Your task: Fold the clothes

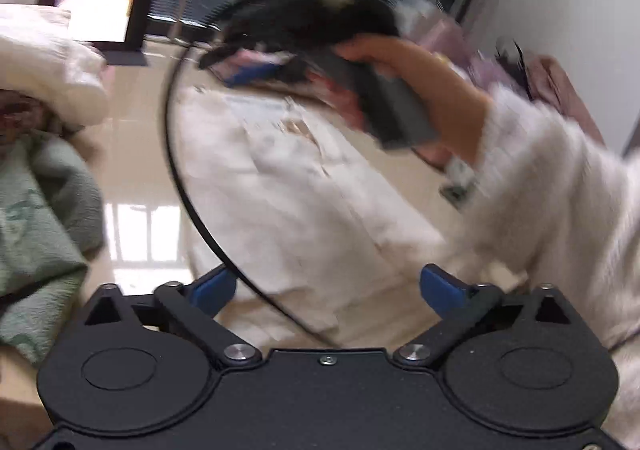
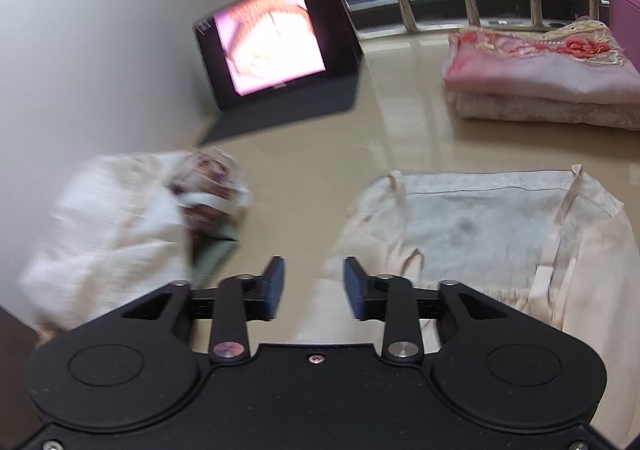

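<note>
A cream garment with thin straps (image 2: 480, 234) lies spread flat on the glossy beige table (image 2: 320, 177). The same cream garment (image 1: 288, 185) fills the middle of the left wrist view. My left gripper (image 1: 326, 290) hovers open just above its near edge, blue pads apart, nothing between them. My right gripper (image 2: 314, 286) is open too, at the garment's left edge, holding nothing. In the left wrist view a hand (image 1: 384, 61) in a fuzzy white sleeve grips the other gripper's dark handle, blurred by motion, above the garment's far end.
A folded pink stack (image 2: 540, 77) sits at the back right. A crumpled white and green pile (image 2: 120, 226) lies at the left, shown as green cloth (image 1: 36, 226) in the left wrist view. A lit tablet (image 2: 276, 37) stands against the wall. A black cable (image 1: 192, 201) arcs over the garment.
</note>
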Tool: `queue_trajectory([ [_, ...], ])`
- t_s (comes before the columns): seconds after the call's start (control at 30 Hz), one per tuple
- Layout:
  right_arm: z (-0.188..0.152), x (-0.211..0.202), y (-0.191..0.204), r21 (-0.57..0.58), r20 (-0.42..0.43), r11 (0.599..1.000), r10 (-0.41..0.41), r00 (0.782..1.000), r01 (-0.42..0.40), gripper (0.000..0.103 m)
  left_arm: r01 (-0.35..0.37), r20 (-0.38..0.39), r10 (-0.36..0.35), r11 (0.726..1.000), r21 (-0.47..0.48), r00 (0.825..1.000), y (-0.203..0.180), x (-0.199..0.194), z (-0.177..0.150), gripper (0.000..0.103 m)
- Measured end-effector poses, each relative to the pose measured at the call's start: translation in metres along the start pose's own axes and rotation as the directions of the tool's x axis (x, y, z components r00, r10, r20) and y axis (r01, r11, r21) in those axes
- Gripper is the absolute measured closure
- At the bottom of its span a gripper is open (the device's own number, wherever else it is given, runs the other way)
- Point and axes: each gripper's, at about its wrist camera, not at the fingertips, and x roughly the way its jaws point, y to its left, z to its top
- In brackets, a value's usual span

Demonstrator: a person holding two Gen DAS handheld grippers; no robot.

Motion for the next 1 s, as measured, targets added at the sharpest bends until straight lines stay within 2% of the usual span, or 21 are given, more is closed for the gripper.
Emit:
queue_trajectory([
  [0.13,-0.013,-0.044,0.009,-0.036,0.052,0.999,0.014,0.999,-0.012,0.034,0.004,0.042,-0.002,0.998,-0.070,0.999,0.006,-0.017,0.000,0.000],
  [0.2,-0.021,-0.066,0.011,-0.057,0.077,0.998,-0.008,0.997,0.013,0.010,-0.007,0.056,0.011,0.997,-0.079,0.998,0.006,-0.023,-0.002,0.000],
  [0.33,-0.037,-0.103,0.013,-0.111,0.165,0.990,-0.069,0.984,0.088,0.006,-0.027,0.081,0.031,0.998,-0.053,0.996,-0.002,-0.034,-0.007,0.000],
  [0.43,-0.052,-0.123,0.009,-0.103,0.200,0.986,-0.107,0.974,0.129,0.005,-0.032,0.100,0.037,0.998,-0.047,0.994,-0.005,-0.039,-0.008,0.000],
  [0.5,-0.062,-0.136,0.006,-0.098,0.223,0.983,-0.132,0.966,0.157,0.000,-0.039,0.113,0.044,0.998,-0.046,0.993,-0.007,-0.042,-0.008,0.000],
  [0.77,-0.101,-0.190,-0.004,-0.067,0.313,0.962,-0.230,0.921,0.263,0.000,-0.048,0.162,0.053,0.998,-0.031,0.985,-0.022,-0.054,0.000,0.000],
  [0.87,-0.129,-0.203,-0.009,-0.054,0.304,0.949,-0.280,0.911,0.310,0.000,-0.065,0.161,0.068,0.998,-0.028,0.985,-0.026,-0.054,0.000,0.000],
  [1.0,-0.163,-0.212,-0.014,-0.039,0.277,0.940,-0.316,0.907,0.339,0.000,-0.090,0.142,0.094,0.995,-0.036,0.985,-0.032,-0.052,-0.001,0.000],
])
